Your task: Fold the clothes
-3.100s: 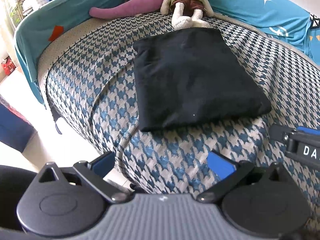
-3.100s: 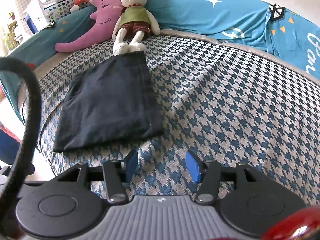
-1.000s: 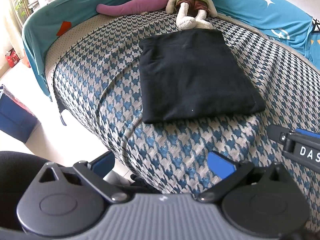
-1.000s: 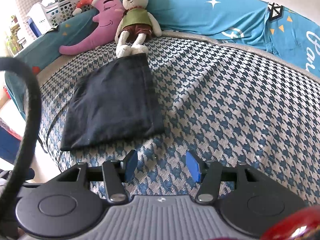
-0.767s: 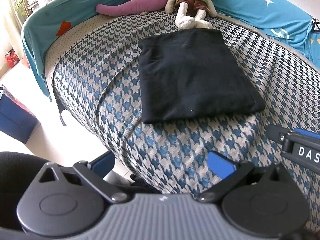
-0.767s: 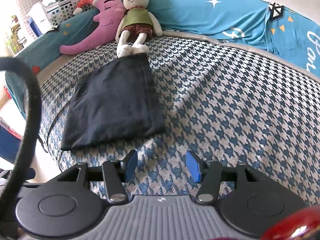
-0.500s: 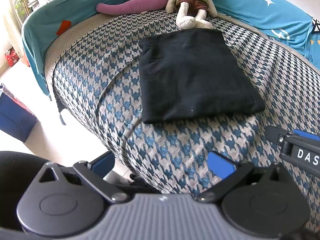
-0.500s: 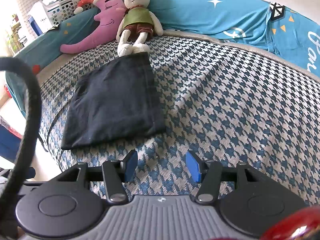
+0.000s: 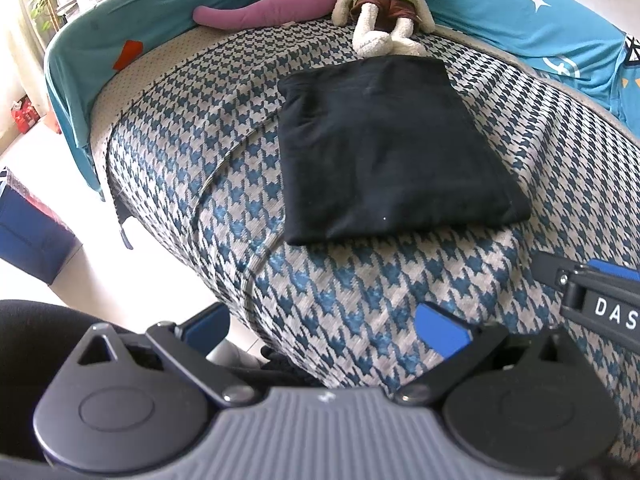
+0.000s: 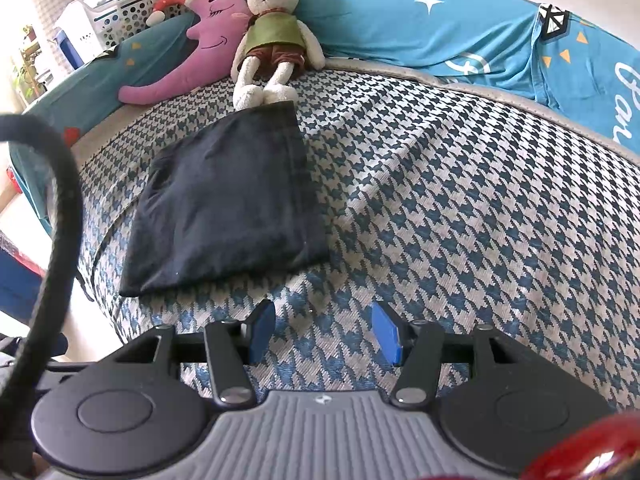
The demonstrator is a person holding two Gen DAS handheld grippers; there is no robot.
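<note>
Black garment (image 9: 384, 148) folded flat ahead of both grippers; left gripper (image 9: 320, 320) & right gripper (image 10: 322, 334) agape, empty; risk: careless regrab wd undo fold

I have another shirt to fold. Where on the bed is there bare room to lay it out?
The widest bare stretch of bed cover lies right of the folded black garment, out to the blue bolster. It is crowded behind the garment, where the plush rabbit touches it beside the purple moon pillow.
</note>
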